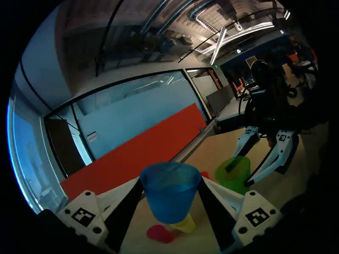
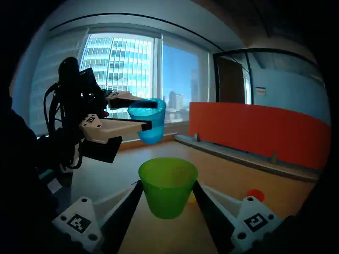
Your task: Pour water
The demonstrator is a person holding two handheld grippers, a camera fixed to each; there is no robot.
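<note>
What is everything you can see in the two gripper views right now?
blue cup: one, translucent blue, lifted, held by the left gripper
green cup: one, green, held by the right gripper
yellow cup: one, yellow, on the table below the blue cup
red pieces: two, red, on the table, one beside the yellow cup, one nearer the green cup
partition panel: one, orange, along the table's far edge
left gripper: white fingers, shut on the blue cup
right gripper: white fingers, shut on the green cup

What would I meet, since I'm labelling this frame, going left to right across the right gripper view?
The translucent blue plastic cup held by the left gripper → translucent green plastic cup → small round red object on the wooden table.
</note>
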